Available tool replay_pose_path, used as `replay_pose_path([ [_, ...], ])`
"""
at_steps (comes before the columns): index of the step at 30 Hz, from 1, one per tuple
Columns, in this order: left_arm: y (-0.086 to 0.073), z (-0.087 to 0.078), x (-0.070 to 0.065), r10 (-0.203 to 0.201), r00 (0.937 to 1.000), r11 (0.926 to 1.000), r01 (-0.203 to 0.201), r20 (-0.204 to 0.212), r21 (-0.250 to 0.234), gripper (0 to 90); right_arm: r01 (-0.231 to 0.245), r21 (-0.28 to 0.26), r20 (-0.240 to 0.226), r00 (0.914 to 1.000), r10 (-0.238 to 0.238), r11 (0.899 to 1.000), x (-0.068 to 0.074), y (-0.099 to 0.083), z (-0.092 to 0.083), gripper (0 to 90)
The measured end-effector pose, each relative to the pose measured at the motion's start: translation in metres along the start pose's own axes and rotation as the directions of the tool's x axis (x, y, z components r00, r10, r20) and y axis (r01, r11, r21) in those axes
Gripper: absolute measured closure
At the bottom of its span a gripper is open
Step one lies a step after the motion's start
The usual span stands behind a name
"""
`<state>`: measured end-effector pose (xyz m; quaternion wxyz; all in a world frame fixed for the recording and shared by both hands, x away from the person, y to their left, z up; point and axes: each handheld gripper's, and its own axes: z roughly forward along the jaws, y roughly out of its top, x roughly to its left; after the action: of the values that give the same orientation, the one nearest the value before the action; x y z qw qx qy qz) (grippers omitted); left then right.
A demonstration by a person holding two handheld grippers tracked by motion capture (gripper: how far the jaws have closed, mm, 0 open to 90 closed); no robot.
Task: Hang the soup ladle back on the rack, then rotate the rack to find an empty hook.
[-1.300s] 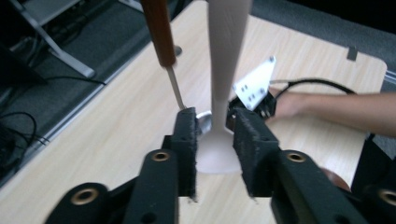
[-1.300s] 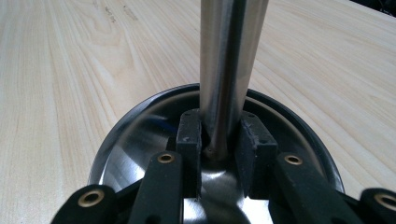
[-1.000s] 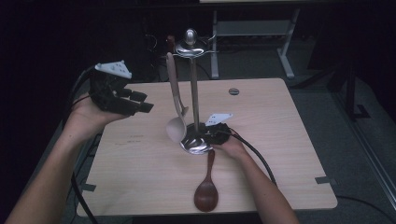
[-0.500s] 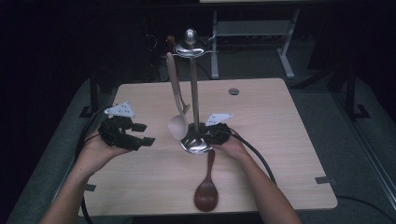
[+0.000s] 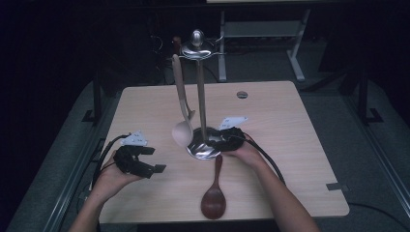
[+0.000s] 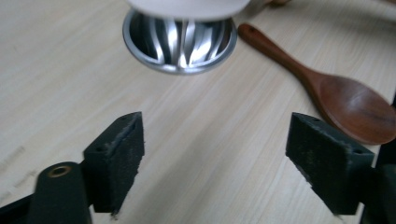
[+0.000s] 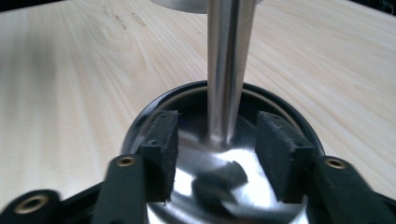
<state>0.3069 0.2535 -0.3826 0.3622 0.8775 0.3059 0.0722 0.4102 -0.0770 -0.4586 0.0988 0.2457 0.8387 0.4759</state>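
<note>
From my high view the pale wooden spoon [image 5: 182, 104] hangs on the shiny steel utensil stand [image 5: 200, 104], the dark brown wooden spoon [image 5: 214, 191] lying before it. My left gripper [image 5: 153, 168] has just been opening, nothing between its jaws. My right gripper view shows its jaws, just opening, astride the stand's post without touching. Light wood-grain table [image 5: 290, 145]; dark room beyond.

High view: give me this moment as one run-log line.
left gripper: fingers just opened, nothing between, low over table | right gripper: fingers just opened, either side of stand pole | pale spoon: hung | dark spoon: on table
</note>
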Motion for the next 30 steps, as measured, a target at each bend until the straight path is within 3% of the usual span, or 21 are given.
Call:
replay_pose_path([
  [3, -0.011, 0.008, 0.000, -0.020, 0.9998, 0.9998, 0.020, 0.006, -0.002, 15.3, -0.026, 0.001, -0.007, 0.9996, 0.026, 1.000, 0.001, 0.001, -0.015, 44.3],
  [4, -0.014, 0.010, -0.001, -0.029, 0.9996, 0.9996, 0.029, 0.006, -0.006, 14.6, -0.057, 0.014, -0.004, 0.9984, 0.057, 0.998, 0.003, 0.001, -0.021, 44.9],
  [6, -0.021, 0.015, -0.001, -0.040, 0.9991, 0.9992, 0.040, 0.011, -0.007, 14.4, -0.089, 0.019, -0.012, 0.9960, 0.089, 0.996, 0.006, -0.001, -0.031, 50.7],
  [8, -0.027, 0.018, -0.001, -0.039, 0.9991, 0.9992, 0.039, 0.015, -0.003, 14.3, -0.115, 0.045, -0.015, 0.9932, 0.116, 0.992, 0.010, -0.003, -0.040, 50.6],
  [12, -0.035, 0.025, -0.004, -0.053, 0.9984, 0.9986, 0.052, 0.020, 0.008, 14.4, -0.125, 0.061, -0.012, 0.9920, 0.126, 0.990, 0.019, -0.012, -0.058, 59.4],
  [14, -0.039, 0.028, -0.007, -0.060, 0.9979, 0.9982, 0.060, 0.024, 0.006, 14.4, -0.115, 0.073, -0.009, 0.9933, 0.115, 0.991, 0.024, -0.016, -0.066, 67.5],
  [15, -0.040, 0.029, -0.007, -0.056, 0.9981, 0.9984, 0.056, 0.023, 0.010, 14.4, -0.114, 0.082, -0.016, 0.9931, 0.116, 0.990, 0.027, -0.019, -0.071, 78.3],
  [18, -0.045, 0.031, -0.008, -0.054, 0.9982, 0.9982, 0.053, 0.027, 0.027, 14.4, -0.111, 0.095, -0.028, 0.9931, 0.114, 0.989, 0.033, -0.026, -0.081, 89.9],
  [24, -0.049, 0.032, -0.009, -0.056, 0.9982, 0.9979, 0.056, 0.021, 0.033, 14.4, -0.071, 0.113, -0.051, 0.9957, 0.077, 0.991, 0.047, -0.047, -0.100, 90.0],
  [30, -0.050, 0.032, -0.008, -0.067, 0.9976, 0.9975, 0.066, 0.018, 0.024, 14.4, -0.016, 0.120, -0.122, 0.9920, 0.030, 0.993, 0.062, -0.068, -0.113, 90.0],
])
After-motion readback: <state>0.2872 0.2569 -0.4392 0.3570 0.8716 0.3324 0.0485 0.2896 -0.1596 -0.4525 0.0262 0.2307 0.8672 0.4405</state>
